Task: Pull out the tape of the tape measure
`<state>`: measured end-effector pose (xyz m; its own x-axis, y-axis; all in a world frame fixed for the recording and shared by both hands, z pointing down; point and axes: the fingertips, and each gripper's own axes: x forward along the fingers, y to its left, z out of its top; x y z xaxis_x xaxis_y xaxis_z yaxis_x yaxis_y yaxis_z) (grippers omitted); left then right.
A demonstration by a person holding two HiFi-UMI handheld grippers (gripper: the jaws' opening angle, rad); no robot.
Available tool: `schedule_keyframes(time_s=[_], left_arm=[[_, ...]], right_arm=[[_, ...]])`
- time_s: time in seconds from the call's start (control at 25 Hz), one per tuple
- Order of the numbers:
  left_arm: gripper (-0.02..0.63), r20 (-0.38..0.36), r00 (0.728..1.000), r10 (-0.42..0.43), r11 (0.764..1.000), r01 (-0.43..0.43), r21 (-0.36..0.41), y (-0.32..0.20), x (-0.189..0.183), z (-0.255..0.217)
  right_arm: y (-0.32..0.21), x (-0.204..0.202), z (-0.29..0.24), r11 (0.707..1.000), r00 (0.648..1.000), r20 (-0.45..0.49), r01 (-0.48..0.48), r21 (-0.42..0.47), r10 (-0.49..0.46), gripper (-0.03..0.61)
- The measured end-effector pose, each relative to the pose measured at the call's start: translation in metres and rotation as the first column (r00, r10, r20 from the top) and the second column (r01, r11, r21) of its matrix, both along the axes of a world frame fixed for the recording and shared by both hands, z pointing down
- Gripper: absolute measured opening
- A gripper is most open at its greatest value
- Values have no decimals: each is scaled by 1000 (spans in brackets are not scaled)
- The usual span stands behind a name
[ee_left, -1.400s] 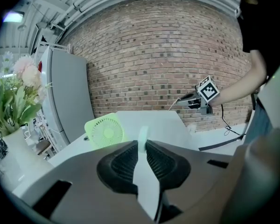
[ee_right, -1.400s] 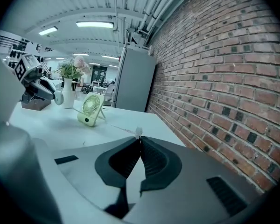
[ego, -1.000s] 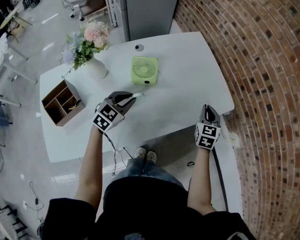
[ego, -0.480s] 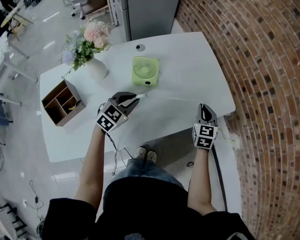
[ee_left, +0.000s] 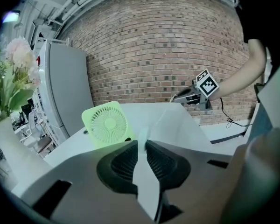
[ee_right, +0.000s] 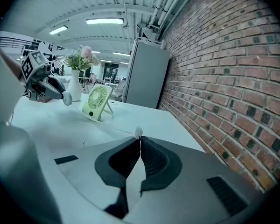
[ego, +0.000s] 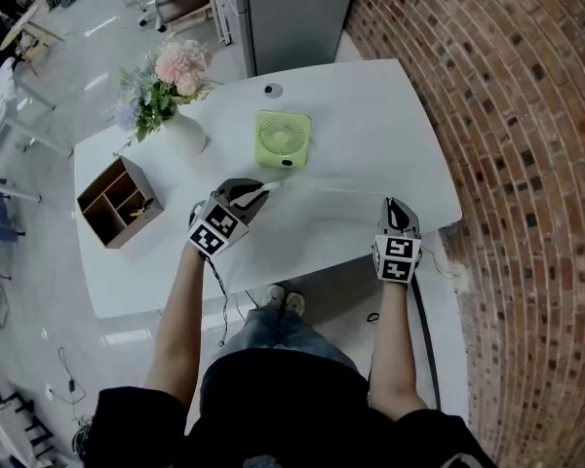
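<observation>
In the head view my left gripper [ego: 261,190] is over the middle of the white table [ego: 370,115], shut on the white tape measure case [ego: 254,193]. A thin white tape [ego: 331,192] runs from the case rightward to my right gripper [ego: 394,205] near the table's front right edge. In the left gripper view the white case [ee_left: 146,176] sits pinched between the ribbed pads, and the right gripper [ee_left: 192,97] shows far off. The right gripper view has its jaws [ee_right: 140,141] closed on the tape's small end tab [ee_right: 138,133], with the left gripper [ee_right: 46,87] at the left.
A light green desk fan [ego: 282,136] stands behind the left gripper. A white vase of flowers [ego: 180,130] and a brown wooden organiser [ego: 120,200] are at the table's left. A brick wall [ego: 526,164] lies to the right, and a grey cabinet [ego: 297,13] behind the table.
The right gripper has shifted a little up the picture and sunk slightly, and the thin tape now shows stretched between the two grippers. The left gripper has barely moved.
</observation>
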<state>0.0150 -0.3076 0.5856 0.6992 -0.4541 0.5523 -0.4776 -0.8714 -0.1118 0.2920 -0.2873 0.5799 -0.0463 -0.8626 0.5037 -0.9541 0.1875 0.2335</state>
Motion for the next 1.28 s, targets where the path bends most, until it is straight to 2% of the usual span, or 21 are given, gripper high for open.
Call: schedule_keyframes(time_s=[0.32,0.52,1.04,1.28], left_arm=[[69,57,998,18,999,-16,-29,-11,5,39],[71,64,998,30,999,-27,-43,-17,8,52],[71,100,993,64,997,-59,-58,-25,9,76],[71,85,995,60,997,-55,-58,-28,7,78]], right_arm=[[-25,-7,37,994,998,-28,50,-93,-53,8],[-33,-6,57,988,997,-43,55,-144,-62,8],[-30,3,84,975,997,-64,34,-218,-49,9],[-29,3,89,972,997,-66,31,-235,-48,9]])
